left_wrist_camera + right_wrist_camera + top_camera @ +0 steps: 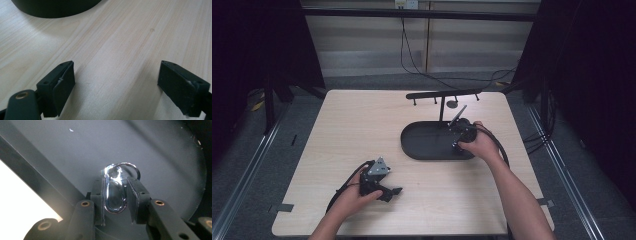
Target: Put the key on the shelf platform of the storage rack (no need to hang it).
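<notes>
Carabiner [114, 195] in right claw [115, 200] (over tray [162, 150])

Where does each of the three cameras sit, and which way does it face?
High view: above the person's side, facing forward and down at the table; both forearms show.
Left gripper view: on the left gripper, along open jaws over bare wood.
Right gripper view: on the right gripper, clamping a metal clip.
Shared: the black tray.
</notes>
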